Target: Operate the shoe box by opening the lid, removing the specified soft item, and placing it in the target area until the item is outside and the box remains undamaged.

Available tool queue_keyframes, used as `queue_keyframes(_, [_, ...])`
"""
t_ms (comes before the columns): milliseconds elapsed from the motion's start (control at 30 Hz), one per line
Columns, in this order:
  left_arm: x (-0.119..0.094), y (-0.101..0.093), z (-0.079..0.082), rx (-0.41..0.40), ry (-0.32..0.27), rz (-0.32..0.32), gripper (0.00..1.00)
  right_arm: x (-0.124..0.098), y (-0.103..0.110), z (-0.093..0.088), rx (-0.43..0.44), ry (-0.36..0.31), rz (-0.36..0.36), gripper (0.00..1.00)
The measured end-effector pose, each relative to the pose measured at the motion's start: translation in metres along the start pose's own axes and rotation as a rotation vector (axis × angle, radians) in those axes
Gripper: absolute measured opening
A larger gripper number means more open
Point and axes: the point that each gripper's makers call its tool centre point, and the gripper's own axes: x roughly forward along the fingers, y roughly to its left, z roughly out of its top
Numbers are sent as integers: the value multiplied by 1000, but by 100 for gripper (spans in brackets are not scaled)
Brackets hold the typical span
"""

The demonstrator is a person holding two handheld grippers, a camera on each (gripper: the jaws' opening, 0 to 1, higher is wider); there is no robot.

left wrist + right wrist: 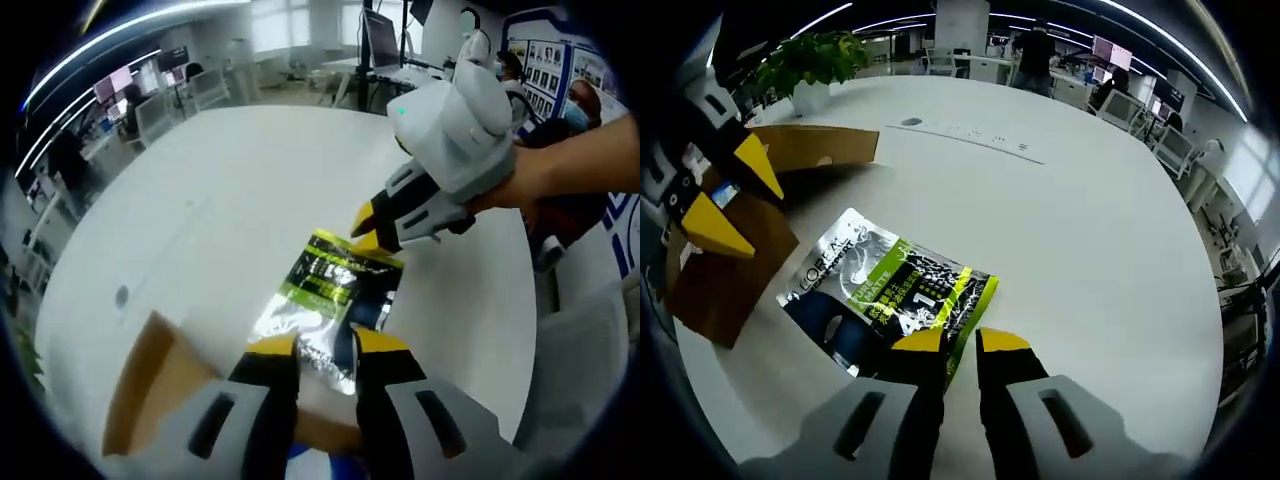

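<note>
Glossy green-black sachet [880,290] lies flat on white table [1080,220], outside brown cardboard shoe box [730,260]. Right gripper [960,342] jaws slightly apart at sachet's near edge, gripping nothing I can confirm. Left gripper [325,345] jaws slightly apart over sachet's other end, beside the box; hold unclear.

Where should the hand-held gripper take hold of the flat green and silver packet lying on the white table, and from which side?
Grip the packet by a thin outer edge, best the green-striped end nearest the right hand-held gripper, coming in low along the table. It lies flat, so only its edges offer a pinch, and that end lies away from the cardboard box.
</note>
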Motion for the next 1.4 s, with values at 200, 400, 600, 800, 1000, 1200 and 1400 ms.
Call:
queue_keyframes(200, [-16,-1,-3,-21,-24,10,21,-11,6,10,-19,-22,13,14])
queue_keyframes(400, [-33,4,-9,-49,-44,33,23,-26,13,22,-22,-50,33,18])
queue_keyframes(600, [-53,11,-21,-92,-62,60,24,-41,21,33,-52,-71,54,20])
queue_keyframes(800, [-70,17,-34,-134,-80,93,25,-57,35,45,-45,-107,96,22])
queue_keyframes(1000, [-84,19,-53,-143,-65,114,25,-68,61,56,-59,-128,157,25])
queue_keyframes(1200, [-102,24,-71,-159,-71,145,27,-76,87,69,-75,-147,220,27])
queue_keyframes(1400, [-119,34,-95,-212,-70,182,28,-81,116,81,-89,-167,282,28])
